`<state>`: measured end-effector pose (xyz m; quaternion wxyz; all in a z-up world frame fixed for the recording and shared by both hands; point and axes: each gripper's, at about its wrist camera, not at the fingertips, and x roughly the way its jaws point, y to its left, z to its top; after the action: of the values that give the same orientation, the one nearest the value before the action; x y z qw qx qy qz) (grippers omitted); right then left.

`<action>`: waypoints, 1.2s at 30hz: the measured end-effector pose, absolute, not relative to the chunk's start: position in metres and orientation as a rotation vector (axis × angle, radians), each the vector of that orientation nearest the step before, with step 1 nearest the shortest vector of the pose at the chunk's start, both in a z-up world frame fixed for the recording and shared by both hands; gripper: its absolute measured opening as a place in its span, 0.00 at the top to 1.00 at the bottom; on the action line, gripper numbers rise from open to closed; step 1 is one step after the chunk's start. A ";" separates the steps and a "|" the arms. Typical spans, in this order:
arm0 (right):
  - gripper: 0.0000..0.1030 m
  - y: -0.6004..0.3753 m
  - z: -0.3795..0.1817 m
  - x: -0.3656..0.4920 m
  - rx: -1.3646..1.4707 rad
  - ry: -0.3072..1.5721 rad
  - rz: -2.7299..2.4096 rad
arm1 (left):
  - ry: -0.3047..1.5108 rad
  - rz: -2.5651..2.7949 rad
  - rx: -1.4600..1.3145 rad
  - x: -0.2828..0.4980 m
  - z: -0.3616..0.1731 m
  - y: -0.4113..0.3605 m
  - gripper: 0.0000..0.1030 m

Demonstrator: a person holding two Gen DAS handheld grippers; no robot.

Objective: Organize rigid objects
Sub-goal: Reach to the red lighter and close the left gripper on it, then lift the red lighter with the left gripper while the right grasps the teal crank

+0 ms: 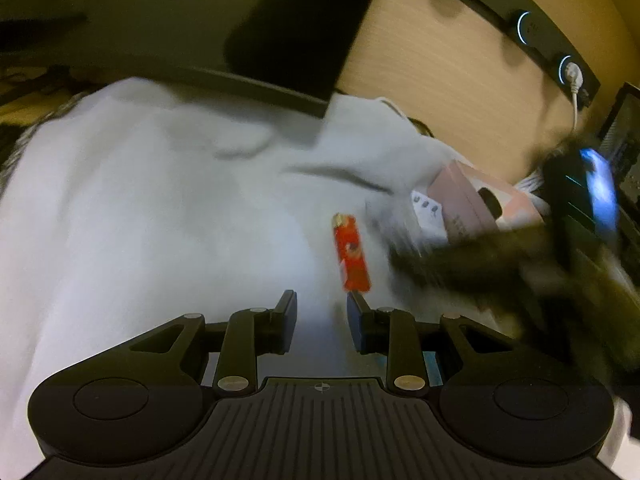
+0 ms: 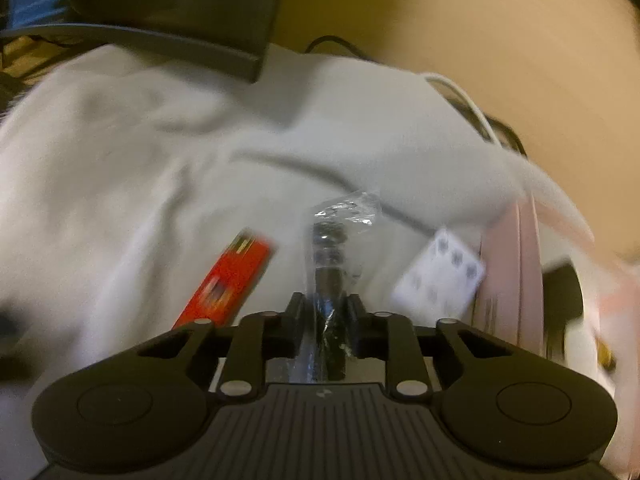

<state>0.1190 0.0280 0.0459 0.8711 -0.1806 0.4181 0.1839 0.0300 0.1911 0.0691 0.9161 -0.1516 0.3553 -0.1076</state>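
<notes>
Carry step: my right gripper (image 2: 323,305) pinches a wrapped black item (image 2: 329,280); left gripper (image 1: 322,307) spread, empty, near red box (image 1: 352,254). Next: place it by pink box (image 2: 510,276).

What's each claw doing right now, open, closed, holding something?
Left claw: open, holding nothing, with the red lighter just ahead on the white cloth.
Right claw: closed on a dark object in clear plastic wrap.
</notes>
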 end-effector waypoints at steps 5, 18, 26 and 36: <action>0.82 -0.013 0.064 0.063 -0.313 0.898 0.366 | 0.742 -0.242 -0.248 0.073 0.074 0.165 0.71; 0.82 -0.126 0.062 -0.006 -0.292 0.944 0.171 | 0.849 -0.121 -0.171 0.135 0.044 0.103 0.73; 0.28 -0.149 0.068 -0.017 -0.321 0.776 0.284 | 0.787 -0.098 -0.204 0.095 0.044 0.110 0.75; 0.23 -0.081 0.056 -0.010 -0.223 0.711 0.681 | 0.750 0.085 -0.366 -0.046 0.070 0.161 0.75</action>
<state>-0.0098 -0.0810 0.0565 0.8753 -0.1068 0.3407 0.3261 -0.0464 0.1610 0.0698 0.9132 -0.1778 0.3642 0.0414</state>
